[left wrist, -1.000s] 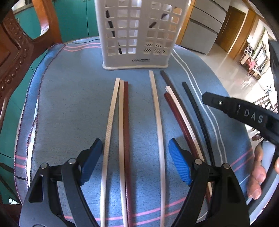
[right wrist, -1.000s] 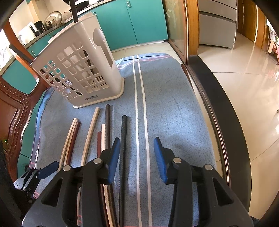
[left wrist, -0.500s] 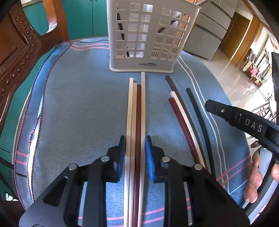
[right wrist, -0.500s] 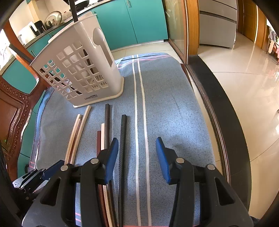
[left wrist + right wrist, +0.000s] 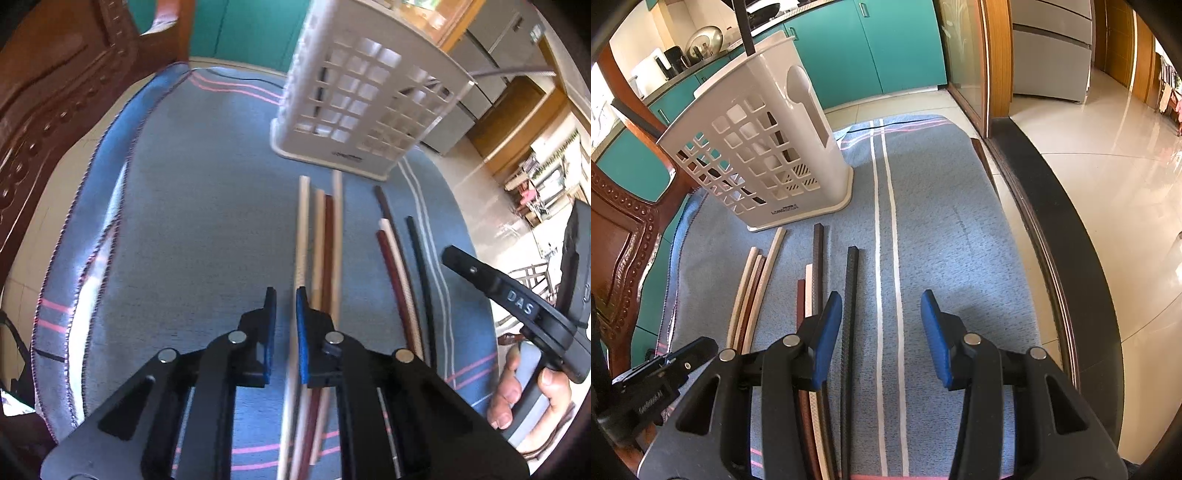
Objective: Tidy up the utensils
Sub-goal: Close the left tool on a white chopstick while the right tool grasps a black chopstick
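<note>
Eight loose chopsticks (image 5: 327,240) lie lengthwise on a blue striped cloth (image 5: 184,221), their far tips pointing at a white plastic lattice utensil holder (image 5: 362,110) that stands upright at the cloth's far end. Four of them, three cream and one maroon, lie bunched side by side just right of my left tongs (image 5: 286,295). Those tongs have just been closing and are now almost pressed together, with only bare cloth showing in the thin slit between the blue pads (image 5: 300,325). The bunch runs under the right-hand finger, and the picture is too blurred to tell whether it touches.

My right tongs (image 5: 881,295) hang partly spread, pinching nothing. A black chopstick (image 5: 851,295) lies on the cloth between the jaws, close to the left pad. Three more, dark brown, cream and maroon, lie just outside that pad. My hand (image 5: 517,391) grips the right tongs' handle.
</note>
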A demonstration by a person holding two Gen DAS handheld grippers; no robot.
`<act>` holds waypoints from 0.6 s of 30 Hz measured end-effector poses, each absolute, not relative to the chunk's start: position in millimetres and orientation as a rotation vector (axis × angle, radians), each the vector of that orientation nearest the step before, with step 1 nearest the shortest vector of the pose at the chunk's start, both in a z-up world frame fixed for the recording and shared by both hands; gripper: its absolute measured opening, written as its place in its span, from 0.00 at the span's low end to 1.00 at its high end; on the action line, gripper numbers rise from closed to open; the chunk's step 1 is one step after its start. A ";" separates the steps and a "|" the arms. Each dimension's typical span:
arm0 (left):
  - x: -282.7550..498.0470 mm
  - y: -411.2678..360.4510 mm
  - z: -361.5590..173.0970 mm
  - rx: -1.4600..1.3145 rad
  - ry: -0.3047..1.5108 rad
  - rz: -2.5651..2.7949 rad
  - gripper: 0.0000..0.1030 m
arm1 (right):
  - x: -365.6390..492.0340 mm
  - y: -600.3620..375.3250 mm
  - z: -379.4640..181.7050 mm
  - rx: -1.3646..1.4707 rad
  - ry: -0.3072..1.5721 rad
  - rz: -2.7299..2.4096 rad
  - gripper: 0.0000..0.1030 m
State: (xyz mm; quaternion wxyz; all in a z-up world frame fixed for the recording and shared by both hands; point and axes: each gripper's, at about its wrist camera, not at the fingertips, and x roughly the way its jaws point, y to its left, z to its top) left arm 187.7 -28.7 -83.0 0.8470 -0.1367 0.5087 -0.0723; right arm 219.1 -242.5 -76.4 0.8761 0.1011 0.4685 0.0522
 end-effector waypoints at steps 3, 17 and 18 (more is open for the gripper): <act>186.0 -33.8 -85.9 -0.281 1.070 -0.150 0.23 | 219.9 -241.5 -77.0 0.199 0.985 0.103 0.43; 203.1 -61.5 -89.7 -0.185 1.060 -0.113 0.25 | 222.4 -208.3 -93.8 -0.005 1.019 0.112 0.43; 202.7 -60.0 -89.9 -0.179 1.058 -0.112 0.25 | 221.6 -205.4 -94.3 -0.024 1.016 0.110 0.43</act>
